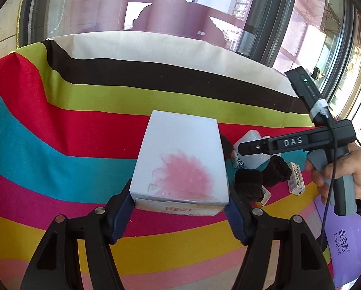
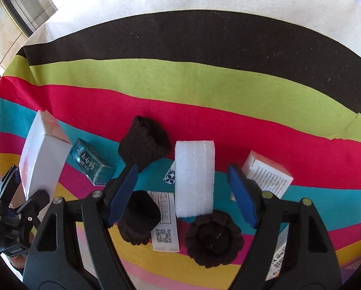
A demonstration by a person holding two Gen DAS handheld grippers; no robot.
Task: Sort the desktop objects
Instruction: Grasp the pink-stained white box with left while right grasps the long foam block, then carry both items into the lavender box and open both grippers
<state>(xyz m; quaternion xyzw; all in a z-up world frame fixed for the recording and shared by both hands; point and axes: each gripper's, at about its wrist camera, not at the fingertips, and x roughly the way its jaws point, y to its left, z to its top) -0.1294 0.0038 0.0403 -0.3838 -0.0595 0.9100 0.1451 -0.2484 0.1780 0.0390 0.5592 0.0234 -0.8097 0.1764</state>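
left tongs (image 1: 180,207) are clamped on the near end of the white box (image 1: 180,159), 1 blue pad on each side wall; the box is lifted and tilted over the striped tabletop (image 1: 59,145), long axis running straight away from the tongs. right tongs (image 2: 181,188) stand apart, holding nothing, above the clutter.

landmark: the white foam block (image 2: 195,176). it lies directly between the right pads, long axis in line with them, so the right hand is the nearer one for it. beyond and to its left lies a dark knit roll (image 2: 144,142); further left, a teal carton (image 2: 92,165); nearer than the block, a round dark knit piece (image 2: 214,239); to its right, a small printed carton (image 2: 267,174). the held box is well left of the block.
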